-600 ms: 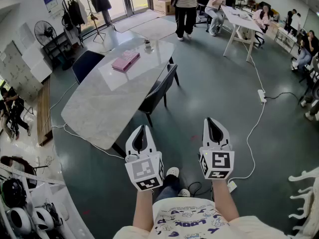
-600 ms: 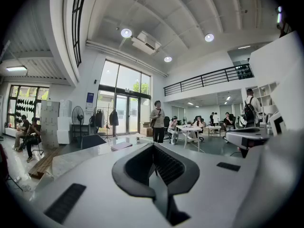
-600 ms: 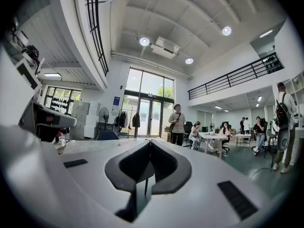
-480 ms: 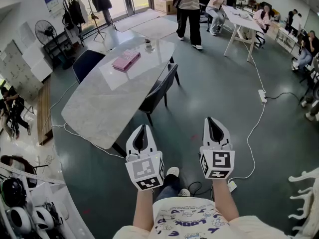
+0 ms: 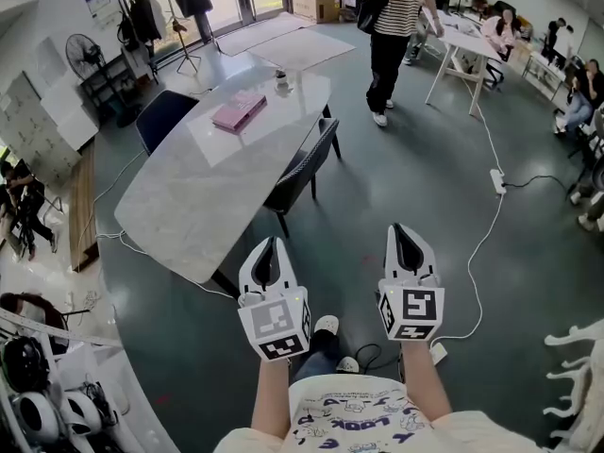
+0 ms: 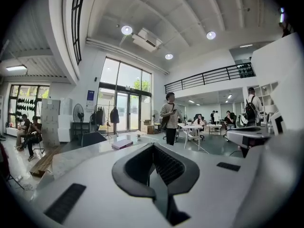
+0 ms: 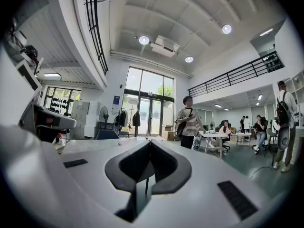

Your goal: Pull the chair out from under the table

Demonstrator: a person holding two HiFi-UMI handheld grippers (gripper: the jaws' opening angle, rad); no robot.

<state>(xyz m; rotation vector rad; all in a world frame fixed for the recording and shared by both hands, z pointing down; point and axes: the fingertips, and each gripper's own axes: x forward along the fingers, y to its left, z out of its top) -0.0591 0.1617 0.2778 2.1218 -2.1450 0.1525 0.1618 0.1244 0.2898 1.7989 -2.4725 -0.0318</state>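
Under the table's right-hand edge: the dark chair (image 5: 307,170) sat pushed in, its seat beneath the pale marble-look table (image 5: 189,206) and its backrest leaning out toward the open floor.
Left gripper (image 5: 267,244): jaws closed on nothing, held in front of the person's waist, well apart from the chair.
Right gripper (image 5: 402,230): likewise closed and empty, beside the left one.
Handling: the chair looked stiff, a padded shell on thin dark legs, and probably light enough to slide on the smooth floor; a leg might scrape or catch the table's base.
Where to hold: the backrest's top edge seemed best, being clear of the tabletop; its padding may give slightly under the jaws.
Also there: a pink book (image 5: 238,113) lay on the table, and a person in a striped top (image 5: 396,22) was beyond it.
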